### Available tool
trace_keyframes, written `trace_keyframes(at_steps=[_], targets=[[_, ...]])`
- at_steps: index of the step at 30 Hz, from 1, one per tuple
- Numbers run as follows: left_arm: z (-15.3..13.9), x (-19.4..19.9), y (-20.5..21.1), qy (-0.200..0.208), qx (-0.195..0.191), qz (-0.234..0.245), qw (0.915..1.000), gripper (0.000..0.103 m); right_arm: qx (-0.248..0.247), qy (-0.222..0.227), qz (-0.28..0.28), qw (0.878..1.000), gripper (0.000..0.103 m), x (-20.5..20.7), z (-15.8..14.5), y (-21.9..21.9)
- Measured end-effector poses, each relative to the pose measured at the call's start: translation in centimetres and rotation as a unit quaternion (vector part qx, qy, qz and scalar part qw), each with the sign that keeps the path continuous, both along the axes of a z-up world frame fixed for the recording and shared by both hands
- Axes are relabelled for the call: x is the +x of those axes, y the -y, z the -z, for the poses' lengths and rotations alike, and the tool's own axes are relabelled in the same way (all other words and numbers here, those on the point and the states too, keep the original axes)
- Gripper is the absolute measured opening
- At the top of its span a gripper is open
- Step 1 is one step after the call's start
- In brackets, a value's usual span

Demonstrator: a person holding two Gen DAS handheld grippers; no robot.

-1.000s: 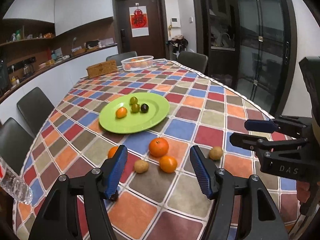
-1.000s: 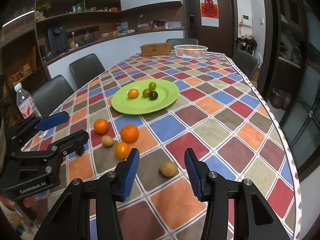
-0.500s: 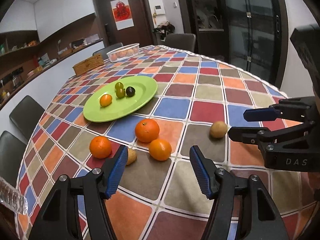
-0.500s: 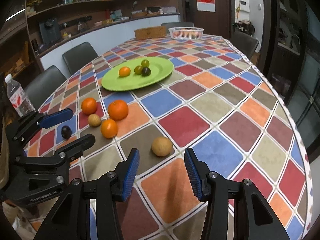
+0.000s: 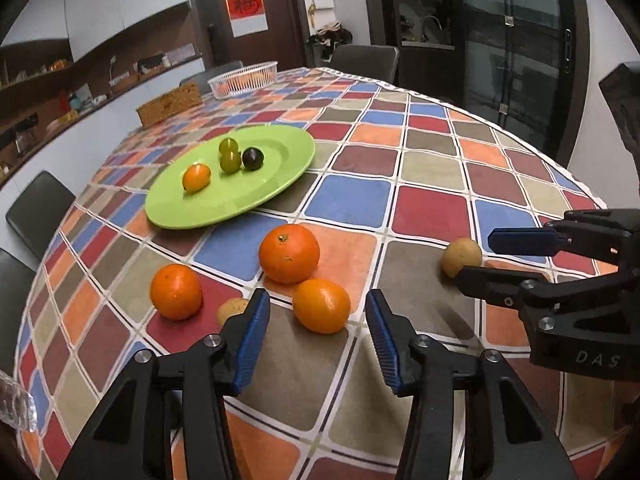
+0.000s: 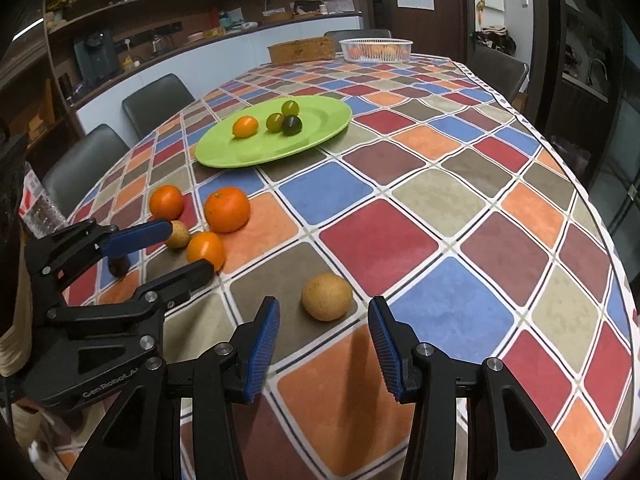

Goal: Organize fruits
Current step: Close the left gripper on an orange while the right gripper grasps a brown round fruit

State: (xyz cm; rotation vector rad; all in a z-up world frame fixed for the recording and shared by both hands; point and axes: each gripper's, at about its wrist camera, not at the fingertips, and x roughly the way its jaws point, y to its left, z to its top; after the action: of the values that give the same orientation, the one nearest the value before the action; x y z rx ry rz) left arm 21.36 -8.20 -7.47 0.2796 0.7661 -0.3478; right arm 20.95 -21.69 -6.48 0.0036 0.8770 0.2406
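Left wrist view. The left gripper is low over the checked tablecloth, its blue-padded fingers spread apart with nothing between them. A small orange lies just ahead of the gap, on the near side of the green plate. A larger orange sits between that fruit and the plate, its stem end turned upward. A third orange lies farther to the left, and a tan fruit is partly hidden behind the left finger. On the plate lie one small orange fruit, its long axis roughly across the view, two green fruits and a dark fruit. The right gripper enters from the right, fingers apart, around a brown round fruit. Beyond the plate stand a wicker box and a white basket.

Right wrist view. The right gripper has its fingers open; the brown round fruit lies on the cloth just ahead of the gap, untouched, well on the near side of the green plate. The left gripper reaches in from the left, open, straddling the small orange; the tan fruit is just beside its upper finger. A dark small fruit lies under that gripper, largely obscured. A plastic bottle stands at the left table edge.
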Motion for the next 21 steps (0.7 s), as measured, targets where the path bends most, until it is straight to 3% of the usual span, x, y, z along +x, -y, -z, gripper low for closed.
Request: trace_keyframes(at_steps=[5,13,21], targets=[[0.8,0.9,0.3,-0.025,-0.006,-0.004,0.9997,0.039,0.007,-0.007,0.006,1.000,0.041,0.8,0.4,0.1],[1.4,1.8,0.4,-0.047,-0.007,-0.015,0.9987,0.036,0.007,-0.015,0.005,1.000,0.032,1.4,1.1,-0.2],[0.7,1.5,-0.2,-0.049,-0.032,-0.022,0.9980,0.032,0.008,-0.013,0.001,1.000,0.031,1.6,0.9,-0.4]])
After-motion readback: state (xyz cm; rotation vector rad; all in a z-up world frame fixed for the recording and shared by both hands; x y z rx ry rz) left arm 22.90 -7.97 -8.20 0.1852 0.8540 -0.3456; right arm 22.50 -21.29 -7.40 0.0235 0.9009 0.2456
